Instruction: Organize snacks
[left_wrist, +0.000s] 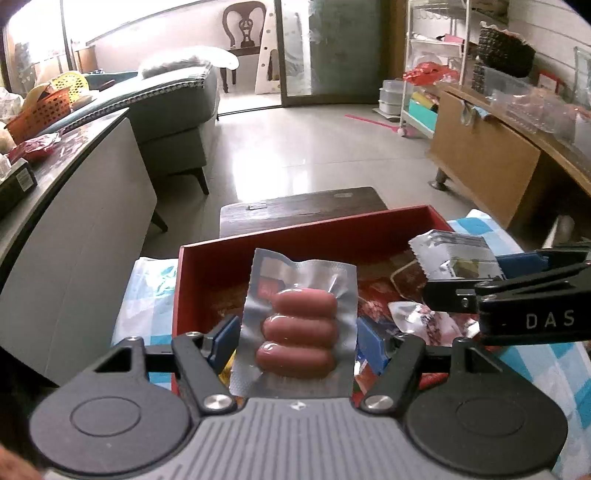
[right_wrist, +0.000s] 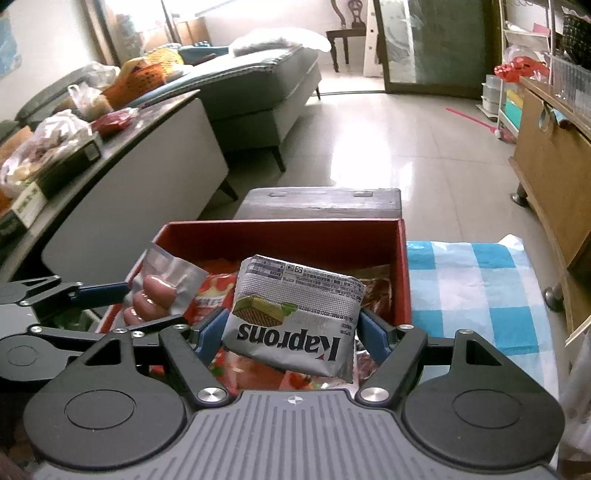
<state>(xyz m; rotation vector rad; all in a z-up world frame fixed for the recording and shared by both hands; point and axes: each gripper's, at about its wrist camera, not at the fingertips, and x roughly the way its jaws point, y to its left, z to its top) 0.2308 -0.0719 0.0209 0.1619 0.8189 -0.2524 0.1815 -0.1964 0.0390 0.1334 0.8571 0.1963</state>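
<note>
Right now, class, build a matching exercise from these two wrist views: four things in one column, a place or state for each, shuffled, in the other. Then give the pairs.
Things:
1. sausage pack
2. Kaprons wafer pack
3. red box
4. checked cloth

Places or states:
A. spread under the box
B. clamped in the right tool
C. holds loose snack packets
D. clamped in the left tool

Pairs: 1-D, 2-B, 3-C, 4-A

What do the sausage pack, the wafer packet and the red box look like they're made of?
Sausage pack: clear glossy plastic vacuum-sealed over silvery foil backing; glare and crinkles show.
Wafer packet: thin printed silver film, probably metallised plastic, with creased, crimped edges.
Red box: rigid matte walls, likely cardboard; can't be certain.
</note>
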